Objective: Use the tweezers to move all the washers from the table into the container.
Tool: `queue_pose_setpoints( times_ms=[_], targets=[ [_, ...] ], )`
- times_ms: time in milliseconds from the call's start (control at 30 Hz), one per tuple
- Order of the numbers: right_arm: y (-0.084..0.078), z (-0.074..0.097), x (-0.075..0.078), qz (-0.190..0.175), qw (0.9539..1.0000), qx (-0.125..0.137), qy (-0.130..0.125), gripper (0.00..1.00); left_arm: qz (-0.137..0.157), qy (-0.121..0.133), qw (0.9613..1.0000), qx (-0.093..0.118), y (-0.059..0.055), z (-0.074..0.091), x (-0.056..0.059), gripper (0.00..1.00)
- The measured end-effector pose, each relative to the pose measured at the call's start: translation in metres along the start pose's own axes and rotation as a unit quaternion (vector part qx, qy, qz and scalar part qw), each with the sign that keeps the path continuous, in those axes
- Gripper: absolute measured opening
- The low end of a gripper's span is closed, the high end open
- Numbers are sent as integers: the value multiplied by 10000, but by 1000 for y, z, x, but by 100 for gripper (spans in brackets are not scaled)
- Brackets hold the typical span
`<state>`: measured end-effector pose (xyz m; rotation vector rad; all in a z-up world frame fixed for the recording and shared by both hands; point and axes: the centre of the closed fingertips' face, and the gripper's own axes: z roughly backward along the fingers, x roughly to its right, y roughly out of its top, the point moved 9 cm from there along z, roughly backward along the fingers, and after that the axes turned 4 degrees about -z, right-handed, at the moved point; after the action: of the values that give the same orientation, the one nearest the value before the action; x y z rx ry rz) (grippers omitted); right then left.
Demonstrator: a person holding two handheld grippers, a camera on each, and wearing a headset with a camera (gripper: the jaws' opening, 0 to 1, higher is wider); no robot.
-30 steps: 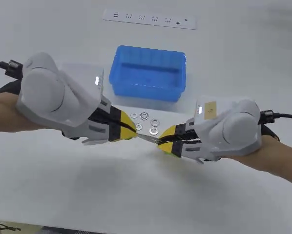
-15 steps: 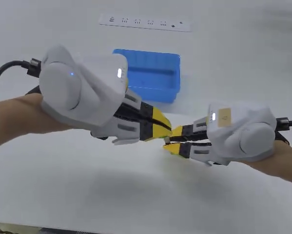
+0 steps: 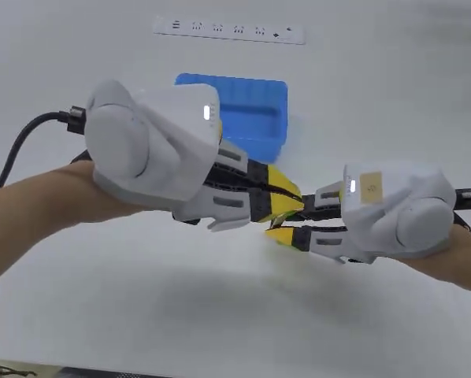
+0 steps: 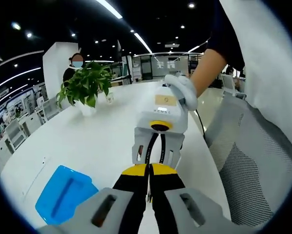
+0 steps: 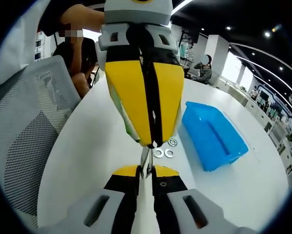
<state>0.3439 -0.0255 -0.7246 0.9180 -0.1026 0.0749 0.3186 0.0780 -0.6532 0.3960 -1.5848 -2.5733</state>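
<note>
Pinching together until only a hairline slit shows between its yellow tips, the right gripper point(image 5: 146, 169) holds the thin metal tweezers point(image 5: 145, 163) in that slit. The blade runs straight up from it to the tips of the left gripper point(image 5: 150, 142). The left gripper's long yellow-and-black jaws are drawn just as tight. In the left gripper view a sliver of metal sits in the seam between them, so both grippers appear to clamp the same tool. They meet nose to nose above the white table point(image 5: 82, 146), tips touching or all but touching.

Three small round silver washers point(image 5: 158, 154) lie flat on the table in a loose cluster. In the right gripper view they are just past the meeting point and slightly to the right of it, apart from the tweezers. The blue rectangular plastic container point(image 5: 212, 139) stands beyond them, near but not touching, with its open top facing up.

Bare tabletop stretches on every side of the grippers. In the head view a white power strip point(image 3: 228, 29) lies on the table beyond the container. A grey mesh chair back point(image 5: 24, 131) stands at the near table edge, behind the person's arms, and a potted green plant point(image 4: 85, 85) sits well away across the table.
</note>
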Motion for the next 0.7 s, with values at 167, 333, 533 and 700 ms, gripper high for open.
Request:
queue_pose_setpoints(
  times_ms=[167,333,533,700],
  targets=[
    [0,-2,0,28,10000,53,65,8,19,-39,10000,23,0,0,0,4],
    [-1,-3,1,-19,9998,178,127,7,-348,-8,9993,-142,2,2,1,5],
    [-1,-4,1,-81,9996,259,108,7,-265,62,9996,-122,1,8,-5,10],
    [0,-5,0,-26,9995,291,113,7,-222,-46,9994,-249,-4,12,-4,10]
  ],
)
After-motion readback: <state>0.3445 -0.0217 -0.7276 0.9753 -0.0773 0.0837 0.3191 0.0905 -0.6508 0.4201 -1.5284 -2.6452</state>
